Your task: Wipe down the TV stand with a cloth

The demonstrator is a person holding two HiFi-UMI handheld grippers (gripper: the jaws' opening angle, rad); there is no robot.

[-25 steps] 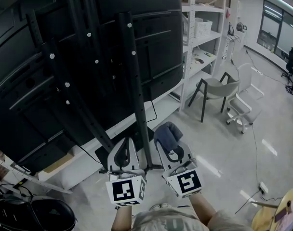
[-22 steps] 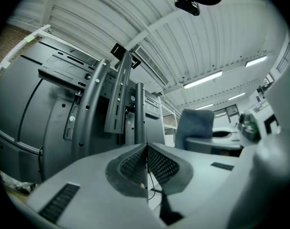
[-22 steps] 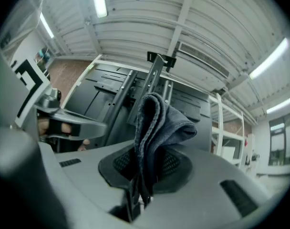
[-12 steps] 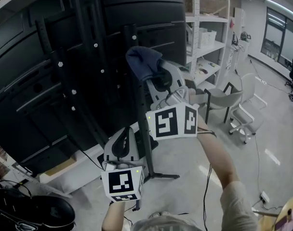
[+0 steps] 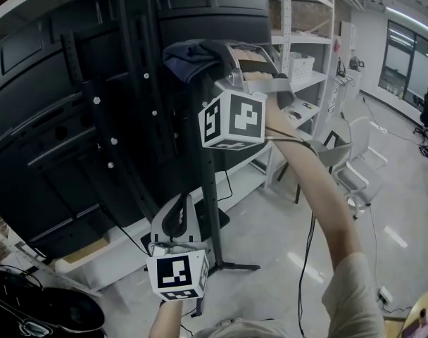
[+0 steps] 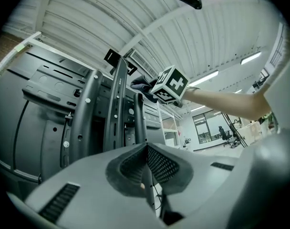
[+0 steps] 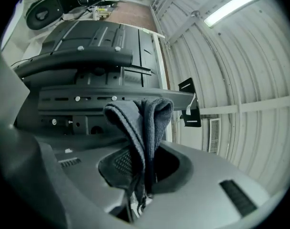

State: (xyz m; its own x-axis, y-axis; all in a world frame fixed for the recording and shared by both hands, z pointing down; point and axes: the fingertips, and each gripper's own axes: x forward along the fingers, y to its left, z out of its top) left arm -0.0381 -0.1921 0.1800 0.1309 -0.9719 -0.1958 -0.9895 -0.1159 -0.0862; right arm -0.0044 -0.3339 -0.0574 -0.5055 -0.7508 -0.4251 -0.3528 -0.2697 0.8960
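Observation:
The black TV stand [image 5: 205, 189] rises in front of me, with the TV's dark back panel [image 5: 73, 118] behind its uprights. My right gripper [image 5: 212, 56] is raised high and shut on a dark grey cloth [image 5: 188, 55], which lies against the top of the thin upright. In the right gripper view the folded cloth [image 7: 141, 120] sticks up from that gripper [image 7: 143, 175] before a stand bar [image 7: 88, 99]. My left gripper [image 5: 180, 203] hangs low beside the pole, shut and empty. From the left gripper [image 6: 146, 149] I look up the uprights [image 6: 117, 104] at the cloth [image 6: 140, 84].
A white shelving rack [image 5: 298, 62] stands right of the TV. A grey chair [image 5: 341, 157] sits on the floor past it. The stand's flat base [image 5: 231, 265] lies near my feet. Dark round gear [image 5: 52, 314] sits at the lower left.
My right gripper has lifted the cloth from low by the stand's base up to the top of the upright. The left gripper has stayed low by the pole.

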